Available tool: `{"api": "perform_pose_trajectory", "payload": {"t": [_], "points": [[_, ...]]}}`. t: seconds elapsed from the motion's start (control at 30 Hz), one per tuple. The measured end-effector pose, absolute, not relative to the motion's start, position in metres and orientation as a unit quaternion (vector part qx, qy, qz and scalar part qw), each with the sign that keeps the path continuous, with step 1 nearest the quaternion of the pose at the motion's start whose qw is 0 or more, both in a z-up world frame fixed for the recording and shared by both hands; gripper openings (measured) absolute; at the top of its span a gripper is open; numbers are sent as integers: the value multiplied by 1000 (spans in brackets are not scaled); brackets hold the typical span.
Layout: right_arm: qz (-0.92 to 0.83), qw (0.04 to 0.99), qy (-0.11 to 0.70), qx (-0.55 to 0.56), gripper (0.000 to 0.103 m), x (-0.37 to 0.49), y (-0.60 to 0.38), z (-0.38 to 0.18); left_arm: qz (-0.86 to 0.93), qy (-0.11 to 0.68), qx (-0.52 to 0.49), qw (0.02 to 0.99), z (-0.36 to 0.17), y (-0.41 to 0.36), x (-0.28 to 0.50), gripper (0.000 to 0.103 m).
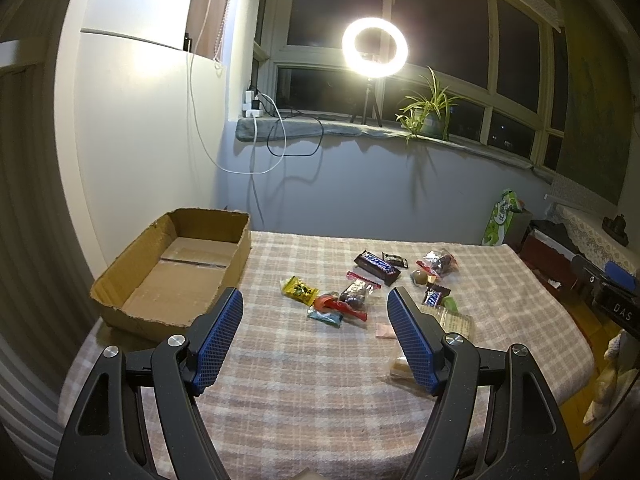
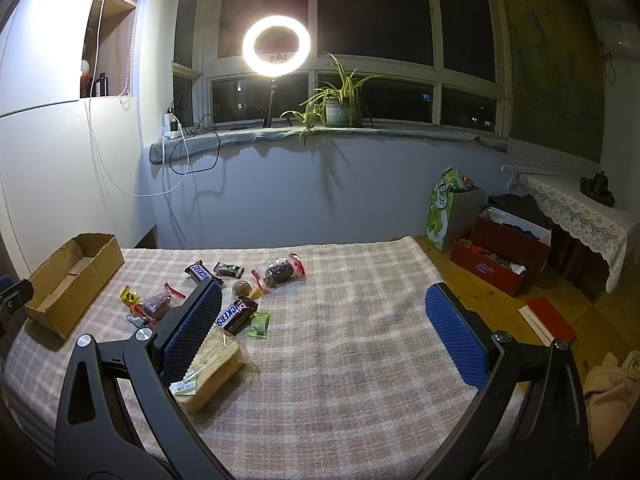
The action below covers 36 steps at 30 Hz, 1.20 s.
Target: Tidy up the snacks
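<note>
Snacks [image 1: 360, 280] scattered mid-surface at twelve o'clock of spread, empty left gripper [image 1: 316, 320], right gripper [image 2: 324, 320] likewise agape; probably light, crinkly, slippery wrappers, best pinched across stiff Snickers bar [image 1: 378, 266] middle, cardboard box [image 1: 176, 268] at ten o'clock.

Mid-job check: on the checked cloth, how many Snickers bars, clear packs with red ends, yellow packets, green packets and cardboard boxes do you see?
Snickers bars: 2
Clear packs with red ends: 2
Yellow packets: 1
Green packets: 1
Cardboard boxes: 1
Total: 7
</note>
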State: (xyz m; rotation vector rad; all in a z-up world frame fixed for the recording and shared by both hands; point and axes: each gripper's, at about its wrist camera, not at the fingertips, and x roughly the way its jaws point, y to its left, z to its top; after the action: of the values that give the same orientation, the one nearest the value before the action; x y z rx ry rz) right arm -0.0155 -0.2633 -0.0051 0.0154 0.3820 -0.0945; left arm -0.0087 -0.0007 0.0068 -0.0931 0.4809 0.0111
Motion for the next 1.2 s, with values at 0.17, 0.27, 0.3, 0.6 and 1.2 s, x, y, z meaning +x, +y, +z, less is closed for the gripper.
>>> {"api": "perform_pose_trajectory", "payload": {"t": [0.17,0.27,0.3,0.6,1.2], "points": [[-48,980,195,11,103,-14,-266,-8,1,241,-45,969,6,-4,-10,75],[-47,980,195,10,103,-13,-265,-9,-2,242,-46,969,6,-4,-8,75],[-47,980,195,10,103,-14,-265,-9,-3,243,-46,969,6,-4,-7,75],[-36,977,210,20,103,-10,-264,-14,-28,262,-52,963,3,-5,3,75],[87,938,322,92,103,34,-264,-58,-153,356,-104,916,-26,-14,51,73]]}}
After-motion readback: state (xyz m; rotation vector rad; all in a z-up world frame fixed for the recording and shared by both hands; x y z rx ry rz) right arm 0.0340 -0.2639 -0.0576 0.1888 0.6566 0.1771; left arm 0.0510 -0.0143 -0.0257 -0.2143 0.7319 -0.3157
